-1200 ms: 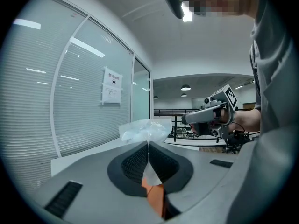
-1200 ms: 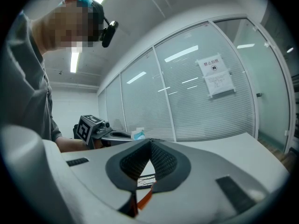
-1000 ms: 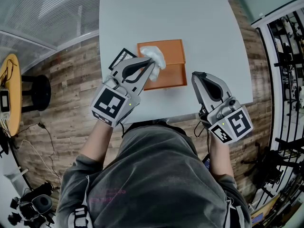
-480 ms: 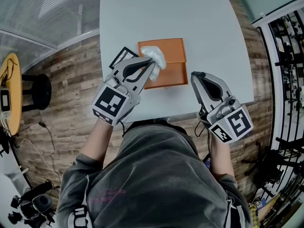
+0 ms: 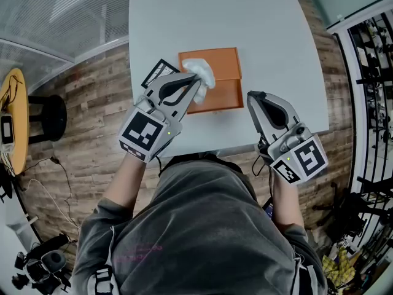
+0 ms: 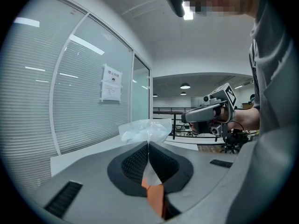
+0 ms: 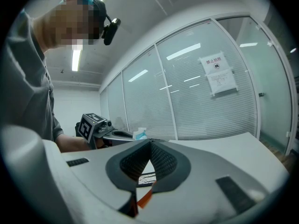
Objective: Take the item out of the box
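Note:
An open orange box (image 5: 216,85) lies on the light grey table (image 5: 270,29), its lid folded back. Just above its left part hangs a crumpled clear plastic bag (image 5: 199,72), pinched by my left gripper (image 5: 197,84). In the left gripper view the jaws are shut on the bag (image 6: 144,129), which puffs out beyond the left gripper (image 6: 148,144) tips. My right gripper (image 5: 252,97) hovers to the right of the box near the table's front edge, jaws shut with nothing between them. In the right gripper view the right gripper (image 7: 150,144) faces the left hand's gripper and the bag (image 7: 139,134).
A black-and-white marker card (image 5: 158,72) lies on the table left of the box. A wood floor surrounds the table, with a black stool (image 5: 49,118) at the left and metal racks (image 5: 374,97) at the right. Glass walls with blinds stand behind.

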`<state>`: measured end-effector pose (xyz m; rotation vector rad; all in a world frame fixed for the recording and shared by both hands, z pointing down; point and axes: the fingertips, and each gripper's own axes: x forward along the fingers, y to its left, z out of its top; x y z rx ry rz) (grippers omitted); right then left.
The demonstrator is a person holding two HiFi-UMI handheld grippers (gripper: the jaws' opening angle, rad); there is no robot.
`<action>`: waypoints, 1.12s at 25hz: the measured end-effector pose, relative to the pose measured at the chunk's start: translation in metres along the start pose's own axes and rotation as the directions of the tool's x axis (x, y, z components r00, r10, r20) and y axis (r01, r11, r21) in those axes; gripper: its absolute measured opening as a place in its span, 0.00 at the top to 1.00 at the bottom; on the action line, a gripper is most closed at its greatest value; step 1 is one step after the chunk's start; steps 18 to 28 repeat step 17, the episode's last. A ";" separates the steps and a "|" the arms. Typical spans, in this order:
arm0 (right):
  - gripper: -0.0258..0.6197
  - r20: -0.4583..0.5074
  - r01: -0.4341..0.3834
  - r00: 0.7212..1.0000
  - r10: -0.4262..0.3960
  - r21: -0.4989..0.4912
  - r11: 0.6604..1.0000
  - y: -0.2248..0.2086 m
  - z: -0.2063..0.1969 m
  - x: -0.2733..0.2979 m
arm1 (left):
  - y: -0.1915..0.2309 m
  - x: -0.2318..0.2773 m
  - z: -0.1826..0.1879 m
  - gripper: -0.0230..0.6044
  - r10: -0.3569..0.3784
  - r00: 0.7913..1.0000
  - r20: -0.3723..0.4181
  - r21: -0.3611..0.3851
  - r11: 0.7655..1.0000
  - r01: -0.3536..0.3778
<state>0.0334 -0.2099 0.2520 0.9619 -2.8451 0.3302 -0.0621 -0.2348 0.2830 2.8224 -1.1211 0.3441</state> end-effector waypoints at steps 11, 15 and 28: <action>0.96 0.004 -0.005 1.000 0.005 -0.003 1.000 0.001 0.001 0.000 | -0.001 -0.001 0.002 0.95 0.002 1.000 0.006 0.000 1.000 -0.002; 0.96 0.001 -0.003 1.000 0.003 0.001 1.000 0.000 0.000 0.000 | 0.000 0.000 0.003 0.95 0.001 1.000 0.007 -0.002 1.000 -0.001; 0.96 0.000 -0.002 1.000 0.002 0.003 1.000 -0.001 0.000 0.000 | 0.000 0.001 0.004 0.95 0.002 1.000 0.006 -0.003 1.000 -0.002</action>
